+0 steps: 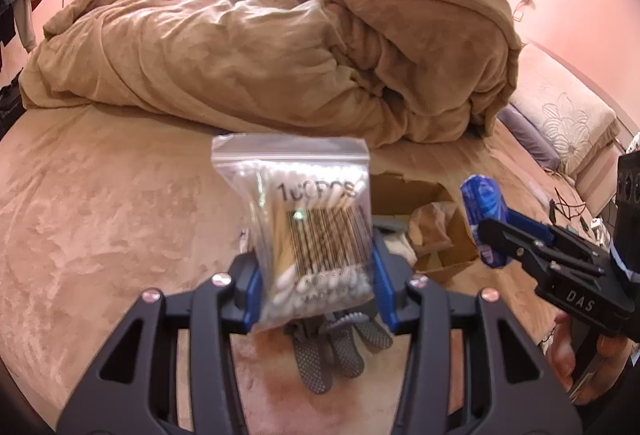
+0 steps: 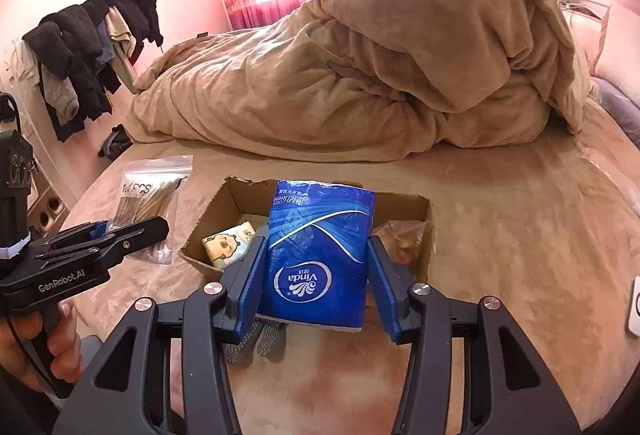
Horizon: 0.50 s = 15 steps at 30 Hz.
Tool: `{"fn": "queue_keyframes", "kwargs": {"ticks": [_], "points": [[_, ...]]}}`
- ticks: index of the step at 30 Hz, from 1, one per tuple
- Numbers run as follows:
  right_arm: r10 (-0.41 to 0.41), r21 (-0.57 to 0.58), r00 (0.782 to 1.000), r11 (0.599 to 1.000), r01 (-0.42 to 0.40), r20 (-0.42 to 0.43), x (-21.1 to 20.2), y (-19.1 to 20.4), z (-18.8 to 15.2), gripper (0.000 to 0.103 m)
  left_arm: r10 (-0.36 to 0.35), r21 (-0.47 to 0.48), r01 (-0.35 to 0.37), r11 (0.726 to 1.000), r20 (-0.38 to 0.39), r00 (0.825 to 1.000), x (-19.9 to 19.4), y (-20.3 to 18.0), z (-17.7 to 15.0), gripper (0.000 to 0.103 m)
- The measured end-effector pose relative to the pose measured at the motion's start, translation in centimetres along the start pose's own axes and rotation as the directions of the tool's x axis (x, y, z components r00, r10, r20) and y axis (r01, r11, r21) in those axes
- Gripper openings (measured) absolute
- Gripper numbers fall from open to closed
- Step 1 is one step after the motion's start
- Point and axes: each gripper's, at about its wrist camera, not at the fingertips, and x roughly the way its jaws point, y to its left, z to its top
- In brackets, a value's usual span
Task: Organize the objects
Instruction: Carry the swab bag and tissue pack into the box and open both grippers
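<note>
My left gripper (image 1: pixel 316 275) is shut on a clear zip bag of cotton swabs (image 1: pixel 308 227) and holds it above the bed. The bag also shows in the right wrist view (image 2: pixel 154 195), with the left gripper (image 2: pixel 132 231) on it. My right gripper (image 2: pixel 316 275) is shut on a blue Vinda tissue pack (image 2: pixel 318 255), held in front of an open cardboard box (image 2: pixel 240 195). In the left wrist view the right gripper (image 1: pixel 492 235) grips the blue pack (image 1: pixel 480 203) to the right of the box (image 1: pixel 436 235). The box holds a small cartoon tissue pack (image 2: pixel 228 241) and a clear bag (image 2: pixel 404 235).
A grey glove (image 1: pixel 340 347) lies on the bed under my left gripper. A heaped tan duvet (image 2: pixel 380 75) fills the far bed. Clothes hang on a rack (image 2: pixel 80 47) at left. A pillow (image 1: pixel 568 123) and cables lie at right. A white device (image 2: pixel 634 307) is at the right edge.
</note>
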Motion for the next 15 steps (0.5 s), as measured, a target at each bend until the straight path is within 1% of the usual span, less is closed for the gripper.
{"fn": "queue_keyframes", "kwargs": {"ticks": [4,15], "points": [[0.002,0.002,1.000,1.000,-0.002,-0.008,1.2,-0.2,0.4,0.051,-0.013,-0.008,0.012,1.000,-0.023,1.000,1.9,0.3,0.3,0.046],[0.009,0.010,0.999,1.000,-0.009,-0.041,5.3,-0.9,1.0,0.052,-0.012,-0.019,0.011,1.000,-0.074,0.997,6.3,1.2,0.5,0.046]]}}
